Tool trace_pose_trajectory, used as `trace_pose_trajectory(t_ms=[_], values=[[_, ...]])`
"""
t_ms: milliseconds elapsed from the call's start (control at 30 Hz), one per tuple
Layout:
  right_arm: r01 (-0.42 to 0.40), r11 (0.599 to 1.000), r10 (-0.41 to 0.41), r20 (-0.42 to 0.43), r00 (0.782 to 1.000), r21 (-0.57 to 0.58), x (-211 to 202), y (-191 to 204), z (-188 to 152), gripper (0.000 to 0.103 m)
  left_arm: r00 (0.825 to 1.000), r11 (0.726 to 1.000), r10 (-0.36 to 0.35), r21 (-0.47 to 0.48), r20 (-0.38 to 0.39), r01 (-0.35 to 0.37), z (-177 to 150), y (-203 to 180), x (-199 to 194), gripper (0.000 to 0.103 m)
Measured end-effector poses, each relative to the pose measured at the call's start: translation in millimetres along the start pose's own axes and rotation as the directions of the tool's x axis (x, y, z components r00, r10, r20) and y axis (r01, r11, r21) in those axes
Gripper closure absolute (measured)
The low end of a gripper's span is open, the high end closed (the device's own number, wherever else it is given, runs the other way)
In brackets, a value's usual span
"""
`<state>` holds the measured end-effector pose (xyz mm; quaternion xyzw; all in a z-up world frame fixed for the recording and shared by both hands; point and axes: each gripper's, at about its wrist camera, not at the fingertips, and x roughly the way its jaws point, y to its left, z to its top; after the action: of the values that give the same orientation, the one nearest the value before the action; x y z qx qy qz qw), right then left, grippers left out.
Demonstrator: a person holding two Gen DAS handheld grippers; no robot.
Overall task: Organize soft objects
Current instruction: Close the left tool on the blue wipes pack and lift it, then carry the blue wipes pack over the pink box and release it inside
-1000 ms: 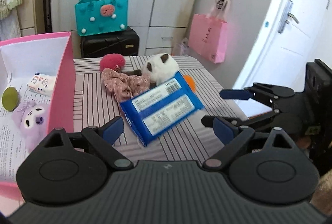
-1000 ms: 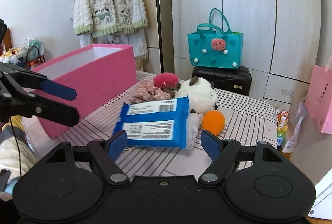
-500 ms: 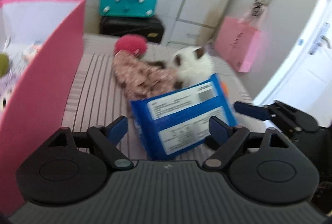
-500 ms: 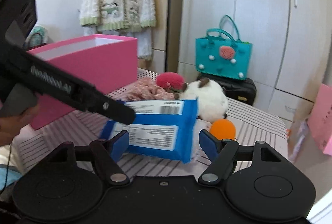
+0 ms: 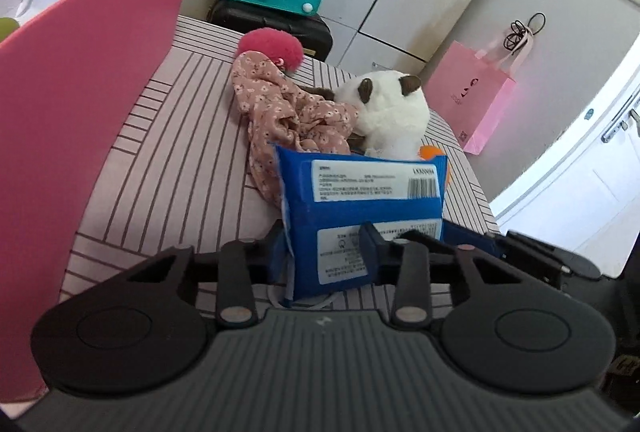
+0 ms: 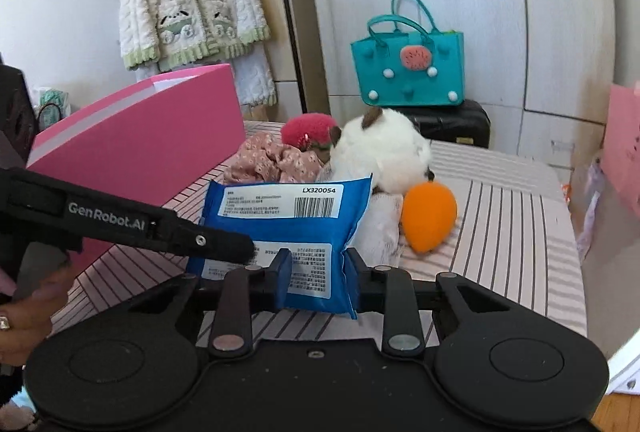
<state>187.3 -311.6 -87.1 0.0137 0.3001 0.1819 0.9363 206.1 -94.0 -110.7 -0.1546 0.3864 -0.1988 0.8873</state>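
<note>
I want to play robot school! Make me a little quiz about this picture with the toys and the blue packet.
1. True or false: both grippers have the blue packet between their jaws.
2. Which toy lies right beside the orange toy? A) a green frog B) the white plush C) a yellow duck
3. Fill in: the big box on the striped table is coloured ____.

Key:
1. True. The left gripper and the right gripper each have a near corner of the packet between their jaws, which are closing on it.
2. B
3. pink
</note>
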Motion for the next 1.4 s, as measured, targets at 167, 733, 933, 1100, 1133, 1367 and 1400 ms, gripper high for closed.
trace_pose_trajectory(t_ms=[167,733,933,1100,1133,1367,1400], values=[[0.003,0.997,-0.002,-0.009,1.0,0.079,0.7,-2.4,-4.3,0.065,1.0,1.0,0.016,0.026,0.018,-0.016,-4.0,-7.0,-8.6,0.073],[0.008,0.999,-0.003,-0.094,0.996,0.049,-51.3,38.3,-10.8,0.044,0.99,0.988,-0.059,0.138,-0.13,0.077,-22.1,-23.6,-62.0,0.069],[0.01,1.0,-0.009,-0.096,0.995,0.014,-64.8,53.2,-16.6,0.04,0.979,0.981,-0.092,0.153,-0.183,0.121,-28.4,-17.5,-77.2,0.069],[-0.013,1.0,0.013,-0.102,0.995,0.002,-75.7,65.2,-13.4,0.036,0.962,0.976,-0.138,0.134,-0.238,0.173,-26.8,-9.9,-95.8,0.068],[-0.018,1.0,0.018,-0.103,0.995,-0.004,-78.1,68.0,-12.3,0.036,0.957,0.975,-0.148,0.126,-0.249,0.184,-25.6,-8.1,-100.3,0.068],[-0.078,0.995,0.072,-0.105,0.992,-0.055,-101.7,94.9,1.6,0.032,0.944,0.966,-0.21,0.097,-0.253,0.24,-18.4,4.3,-140.9,0.068],[-0.088,0.994,0.081,-0.104,0.991,-0.066,-105.3,98.6,3.0,0.032,0.944,0.965,-0.217,0.093,-0.25,0.246,-18.1,6.9,-148.1,0.068]])
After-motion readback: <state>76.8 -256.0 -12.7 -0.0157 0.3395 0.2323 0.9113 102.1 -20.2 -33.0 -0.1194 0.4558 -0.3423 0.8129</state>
